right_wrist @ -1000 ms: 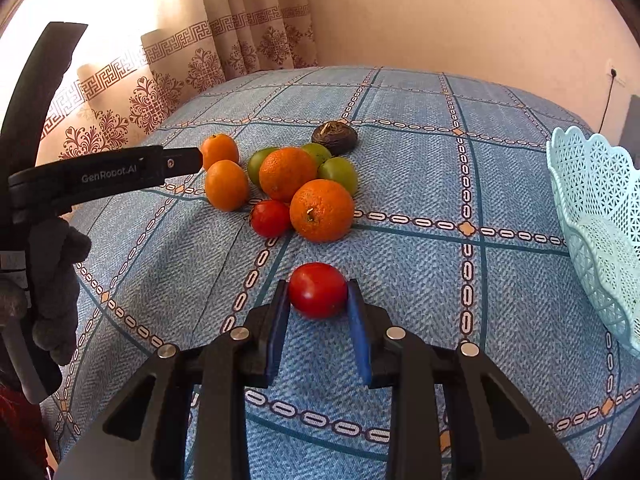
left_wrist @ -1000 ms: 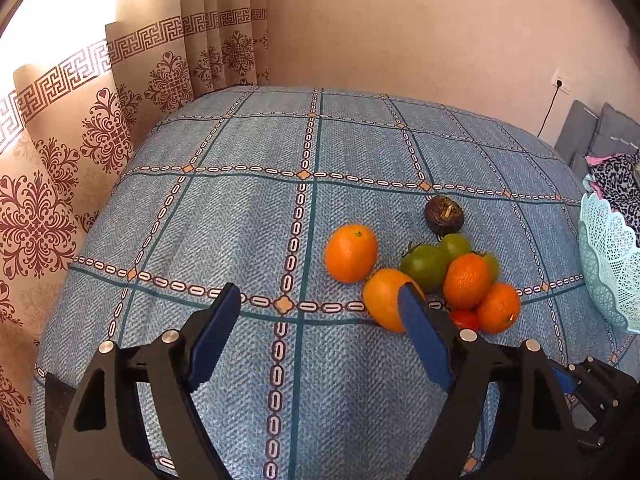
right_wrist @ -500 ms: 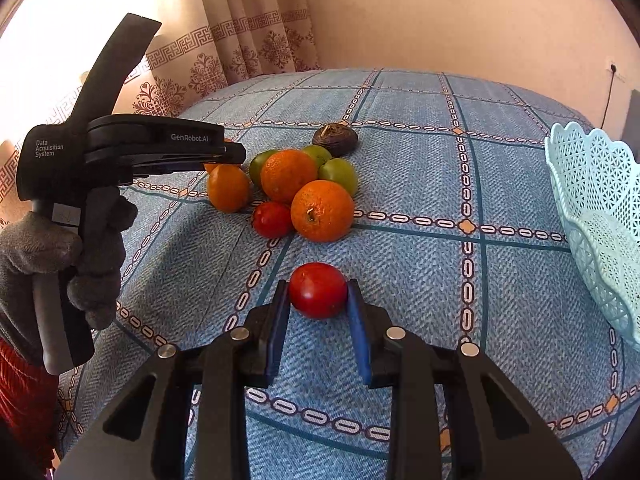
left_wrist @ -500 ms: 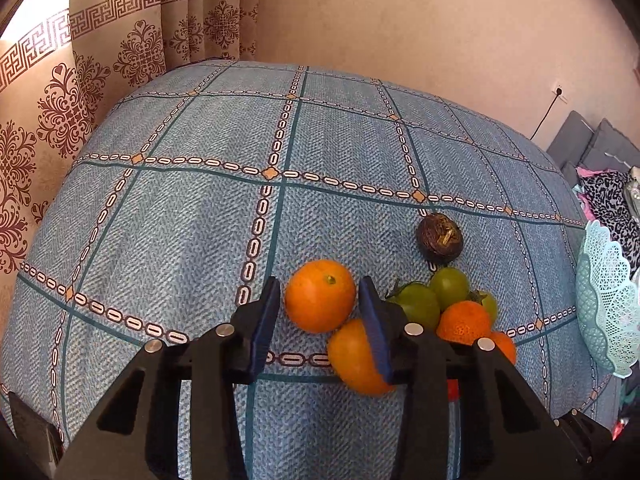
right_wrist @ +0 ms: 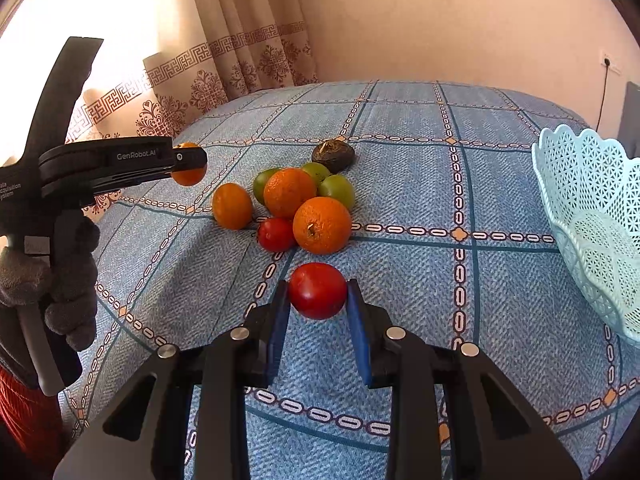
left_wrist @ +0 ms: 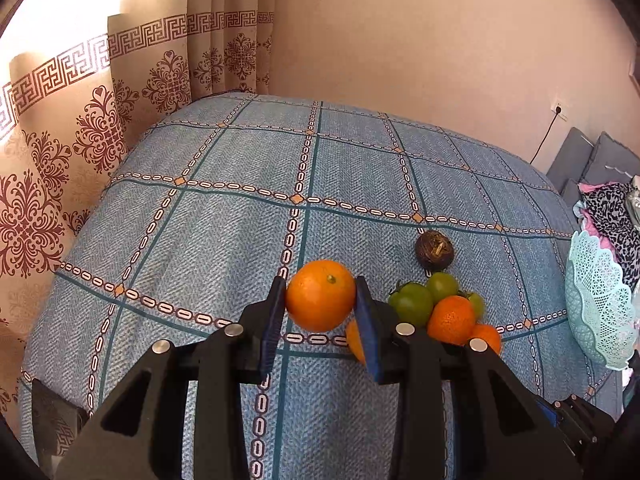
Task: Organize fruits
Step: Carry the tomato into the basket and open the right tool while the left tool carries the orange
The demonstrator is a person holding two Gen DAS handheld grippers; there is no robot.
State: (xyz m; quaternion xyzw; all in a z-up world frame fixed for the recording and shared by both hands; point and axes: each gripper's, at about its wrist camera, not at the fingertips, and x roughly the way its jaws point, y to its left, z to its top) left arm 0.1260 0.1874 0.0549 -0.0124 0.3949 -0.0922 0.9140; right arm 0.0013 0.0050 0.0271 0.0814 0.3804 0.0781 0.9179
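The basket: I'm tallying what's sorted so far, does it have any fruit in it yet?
Empty as far as shown: the basket shows only bare lattice inside; its right part is cut off.

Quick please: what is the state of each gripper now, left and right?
Left gripper: shut on the orange, lifted off the cloth.
Right gripper: shut on the red tomato.

A room in a home: patterned beige curtains (left_wrist: 120, 120) hang at far left behind a table under a blue checked cloth (left_wrist: 240, 240), a wall socket (left_wrist: 559, 110) with a black cable and grey cushions (left_wrist: 580, 160) heaped with clothes (left_wrist: 612, 216) at right.
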